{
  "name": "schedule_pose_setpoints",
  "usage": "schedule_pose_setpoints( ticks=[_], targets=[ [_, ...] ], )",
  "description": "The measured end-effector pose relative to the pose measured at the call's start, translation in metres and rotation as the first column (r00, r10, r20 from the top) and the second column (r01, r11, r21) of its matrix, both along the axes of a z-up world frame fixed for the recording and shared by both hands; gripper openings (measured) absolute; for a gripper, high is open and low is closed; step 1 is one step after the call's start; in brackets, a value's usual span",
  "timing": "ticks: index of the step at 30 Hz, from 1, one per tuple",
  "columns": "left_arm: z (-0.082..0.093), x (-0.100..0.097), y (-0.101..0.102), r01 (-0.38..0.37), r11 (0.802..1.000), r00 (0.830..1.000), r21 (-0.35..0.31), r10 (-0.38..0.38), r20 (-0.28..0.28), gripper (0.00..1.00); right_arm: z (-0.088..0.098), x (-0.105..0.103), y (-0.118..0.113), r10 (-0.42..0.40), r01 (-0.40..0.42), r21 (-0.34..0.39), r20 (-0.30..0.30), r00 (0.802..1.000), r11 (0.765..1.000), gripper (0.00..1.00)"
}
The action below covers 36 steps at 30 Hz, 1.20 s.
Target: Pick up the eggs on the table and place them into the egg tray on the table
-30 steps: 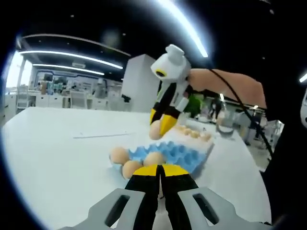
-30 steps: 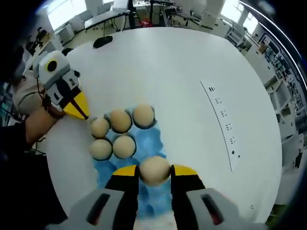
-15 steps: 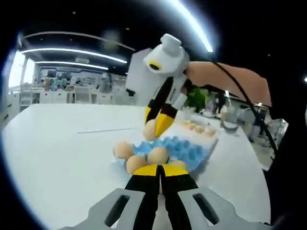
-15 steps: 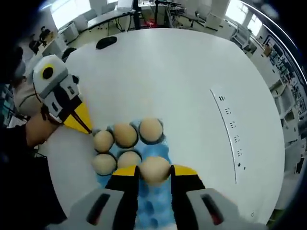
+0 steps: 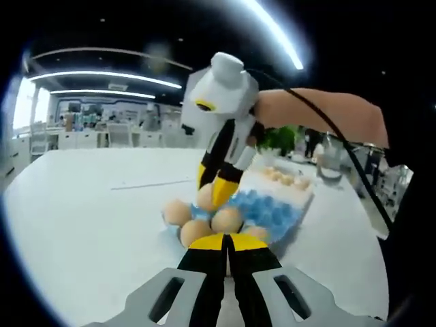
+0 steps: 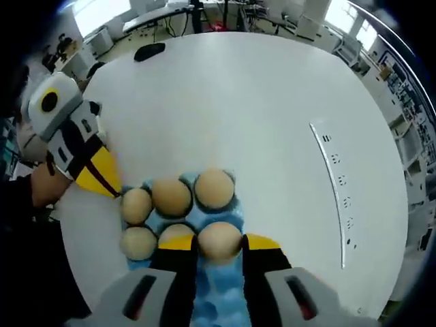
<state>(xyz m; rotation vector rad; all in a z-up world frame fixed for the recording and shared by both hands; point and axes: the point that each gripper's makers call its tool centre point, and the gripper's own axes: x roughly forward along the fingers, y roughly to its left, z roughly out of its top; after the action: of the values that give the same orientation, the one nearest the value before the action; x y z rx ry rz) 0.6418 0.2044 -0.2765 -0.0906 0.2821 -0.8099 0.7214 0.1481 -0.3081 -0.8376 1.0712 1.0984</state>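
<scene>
The egg [image 6: 219,241] is held between the fingers of the right gripper [image 6: 219,244] and has been lowered closer to the blue egg tray [image 6: 216,300], apparently just above an open cup; the left gripper [image 5: 227,240] is kept pinched together, empty, beside the tray on the table [image 6: 259,122]

The white round tabletop [image 6: 259,116] carries a blue egg tray [image 6: 221,300] at the lower centre of the right gripper view. A dark object [image 6: 150,50] lies near its far edge, upper left.
</scene>
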Motion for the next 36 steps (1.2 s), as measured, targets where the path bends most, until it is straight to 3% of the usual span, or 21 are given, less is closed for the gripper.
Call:
schedule_pose_setpoints(
  ticks=[8, 20, 31, 36],
  targets=[
    [0.000, -0.002, -0.006, 0.007, 1.000, 1.000, 0.000, -0.007, -0.004, 0.00, -0.010, -0.001, -0.003, -0.022, 0.023, 0.006, -0.016, 1.000, 1.000, 0.27],
    [-0.001, -0.004, -0.008, 0.008, 1.000, 1.000, 0.002, -0.008, -0.017, 0.00, -0.009, 0.018, 0.001, -0.004, 0.005, 0.049, -0.020, 1.000, 0.999, 0.28],
    [0.001, 0.000, -0.007, 0.006, 1.000, 1.000, -0.015, -0.007, -0.013, 0.00, 0.019, 0.013, -0.016, -0.039, 0.038, 0.125, 0.006, 0.999, 0.991, 0.32],
    [0.002, -0.001, -0.009, 0.007, 1.000, 1.000, -0.015, -0.007, -0.012, 0.00, 0.027, 0.008, -0.042, -0.057, 0.054, 0.123, 0.023, 0.998, 0.991, 0.32]
  ],
)
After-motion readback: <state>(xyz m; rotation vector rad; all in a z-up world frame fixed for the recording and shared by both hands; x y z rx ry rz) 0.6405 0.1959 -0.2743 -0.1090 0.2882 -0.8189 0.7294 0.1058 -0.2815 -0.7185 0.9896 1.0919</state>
